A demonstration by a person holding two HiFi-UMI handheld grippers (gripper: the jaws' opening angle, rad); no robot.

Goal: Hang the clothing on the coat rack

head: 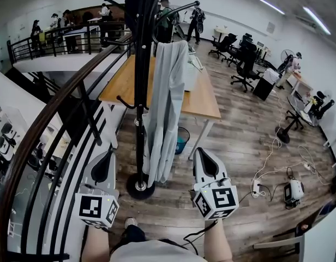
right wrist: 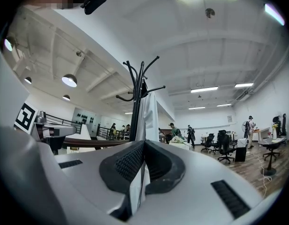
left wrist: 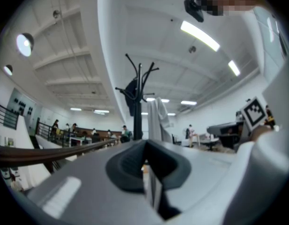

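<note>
clothing [head: 168, 108], a long pale grey garment, hangs from an upper hook of the coat rack [head: 141, 91] and drops almost to the rack's round base [head: 139, 186]. it is already on the rack. in the head view it lies ahead of both tools and between them. the left gripper [head: 108, 154] is low, left of the pole. the right gripper [head: 199, 153] is low, right of the garment's lower end. neither touches cloth or rack. both grippers are clenched on nothing; each gripper view shows its dark pads pressed together at the tip.

only the head view shows the floor side: the base on the wood planks, a wooden table [head: 206, 100] behind the rack, a dark curved railing [head: 64, 108] at the left and office chairs [head: 244, 64] farther back. it also shows a dark garment [head: 138, 4] bunched at the top of the pole.

the left gripper view looks upward, so the rack's forked hooks [left wrist: 140, 69] stand against the ceiling. the dark garment is left of the pole and the clothing [left wrist: 156, 118] right of it. the right gripper's marker cube [left wrist: 254, 111] shows at the right edge.

the right gripper view puts the clothing [right wrist: 149, 118] straight above its jaws, just right of the pole, with the other gripper's cube [right wrist: 25, 116] at the far left.
</note>
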